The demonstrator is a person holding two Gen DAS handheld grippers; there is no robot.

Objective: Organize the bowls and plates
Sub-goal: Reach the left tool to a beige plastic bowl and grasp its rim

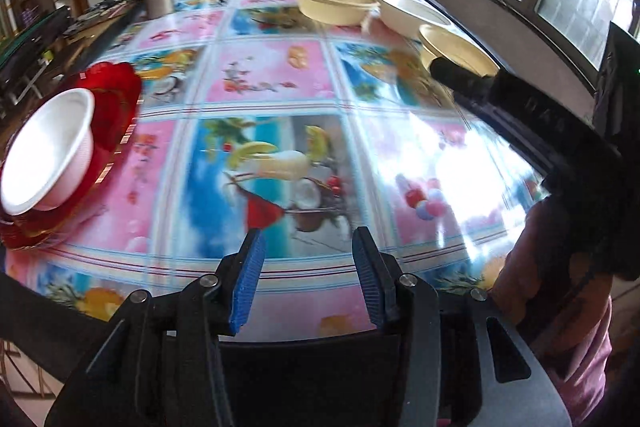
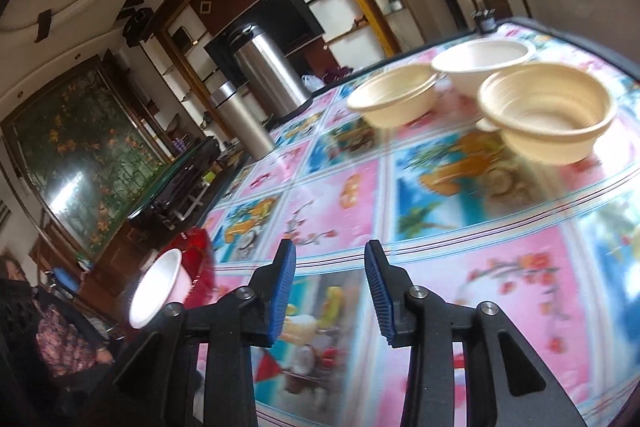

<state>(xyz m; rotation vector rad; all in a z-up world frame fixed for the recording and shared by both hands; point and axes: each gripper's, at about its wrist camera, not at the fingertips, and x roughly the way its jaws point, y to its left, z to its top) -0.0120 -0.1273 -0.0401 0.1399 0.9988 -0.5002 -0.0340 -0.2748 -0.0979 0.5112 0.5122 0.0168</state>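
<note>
A white bowl sits in a red plate at the table's left edge; both also show in the right wrist view, the bowl and the plate. Three cream bowls stand at the far right: one, a paler one and a nearer one; the right wrist view shows them too. My left gripper is open and empty over the table. My right gripper is open and empty, its arm reaching toward the nearest cream bowl.
The table carries a glossy fruit-print cloth. Two steel bins stand beyond the far edge. A small dark jar sits at the far corner. Windows line the right wall.
</note>
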